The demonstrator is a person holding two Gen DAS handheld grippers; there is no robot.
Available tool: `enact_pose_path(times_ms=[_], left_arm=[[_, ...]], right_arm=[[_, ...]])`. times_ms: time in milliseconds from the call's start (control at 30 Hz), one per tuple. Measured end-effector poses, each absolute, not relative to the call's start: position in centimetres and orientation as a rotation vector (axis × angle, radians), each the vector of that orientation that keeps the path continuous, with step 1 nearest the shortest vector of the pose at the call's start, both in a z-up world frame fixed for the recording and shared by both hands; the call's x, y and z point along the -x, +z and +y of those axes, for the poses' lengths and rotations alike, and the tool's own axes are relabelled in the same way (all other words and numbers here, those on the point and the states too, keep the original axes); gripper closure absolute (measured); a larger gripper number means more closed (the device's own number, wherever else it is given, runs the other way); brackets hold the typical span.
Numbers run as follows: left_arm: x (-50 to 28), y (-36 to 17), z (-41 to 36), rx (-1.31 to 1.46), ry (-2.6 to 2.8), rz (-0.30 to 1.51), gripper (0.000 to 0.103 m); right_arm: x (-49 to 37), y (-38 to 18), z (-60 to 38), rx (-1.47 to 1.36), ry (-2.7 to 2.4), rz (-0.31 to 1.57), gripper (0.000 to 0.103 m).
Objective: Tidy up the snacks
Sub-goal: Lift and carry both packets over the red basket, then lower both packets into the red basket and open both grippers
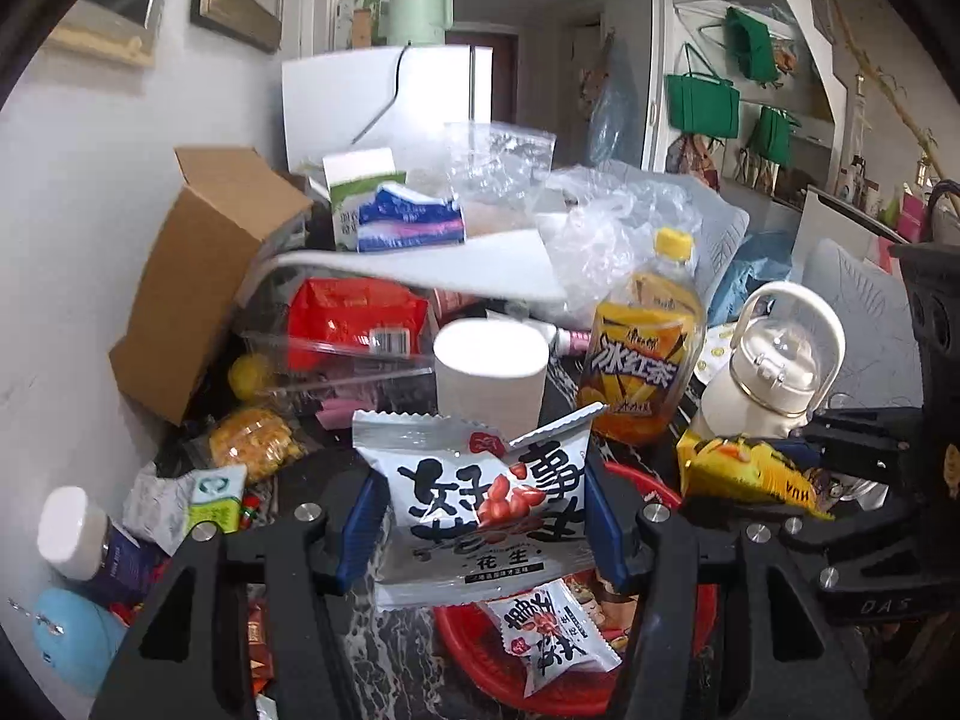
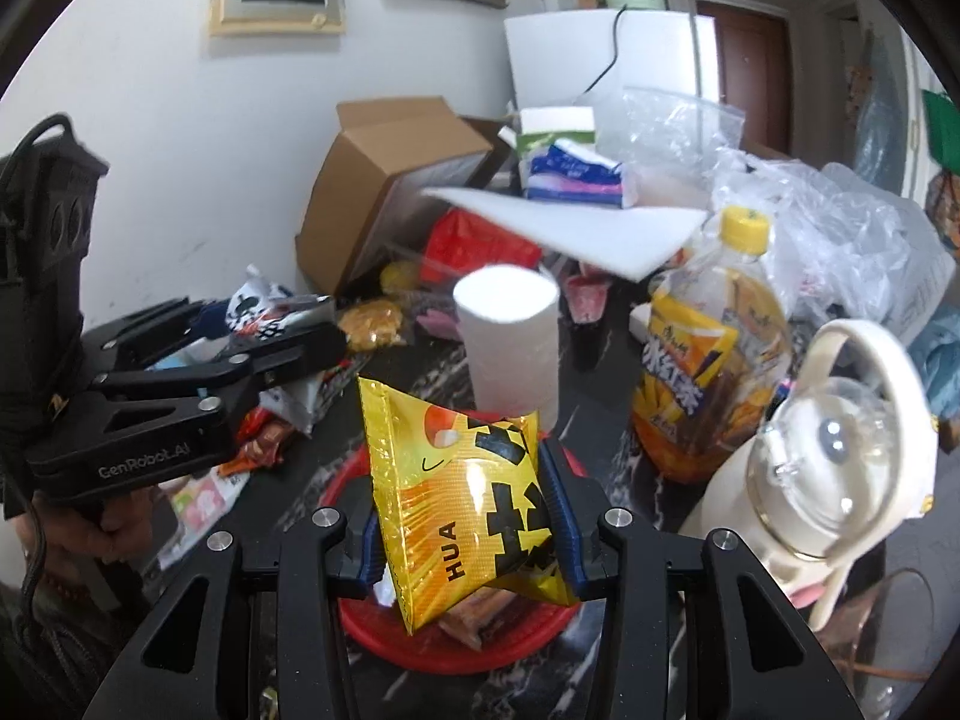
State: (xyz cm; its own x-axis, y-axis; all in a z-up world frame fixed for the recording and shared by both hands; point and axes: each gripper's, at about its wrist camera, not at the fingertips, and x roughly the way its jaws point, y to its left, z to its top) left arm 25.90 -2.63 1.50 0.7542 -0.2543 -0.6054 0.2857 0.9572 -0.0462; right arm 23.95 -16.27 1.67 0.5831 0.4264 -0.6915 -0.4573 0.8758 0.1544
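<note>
A dark marbled table (image 1: 396,642) bears a red basket (image 1: 480,660), bottle (image 1: 645,354) and paper roll (image 1: 489,372).

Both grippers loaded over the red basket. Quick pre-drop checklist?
1. Left gripper has the white peanut packet pinched between its pads: ok.
2. Right gripper has the yellow snack packet clamped: ok, though the packet sits tilted.
3. Red basket lies below both packets: ok.
4. Room in the basket: cannot tell; another peanut packet and other wrappers already lie in it.
5. Grippers apart from each other: ok.
6. White roll and tea bottle stand just behind the basket: tipping risk if the grippers swing forward.
</note>
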Motion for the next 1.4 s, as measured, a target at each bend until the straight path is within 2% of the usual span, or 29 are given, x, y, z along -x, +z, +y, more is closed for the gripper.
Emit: enact_pose_path(times_ms=[233, 433, 867, 1100, 1400], left_arm=[[-27.2, -0.5, -2.7, -0.05, -0.323, 0.734, 0.046], [-28.1, -2.0, -2.8, -0.065, -0.336, 0.772, 0.046], [-29.5, -5.3, -4.0, -0.083, -0.37, 0.869, 0.046], [-30.2, -6.8, -4.3, -0.112, -0.361, 0.924, 0.046], [-30.6, -7.8, -4.5, -0.124, -0.359, 0.963, 0.046]], right_arm=[[-24.8, -0.7, -15.9, -0.089, 0.702, 0.941, 0.06], [-26.1, -3.4, -15.0, -0.093, 0.715, 1.041, 0.06], [-27.2, -5.3, -14.3, -0.022, 0.619, 1.08, 0.059], [-27.1, -5.1, -14.4, 0.034, 0.553, 1.103, 0.05], [-26.6, -3.7, -16.0, 0.041, 0.505, 1.061, 0.049]])
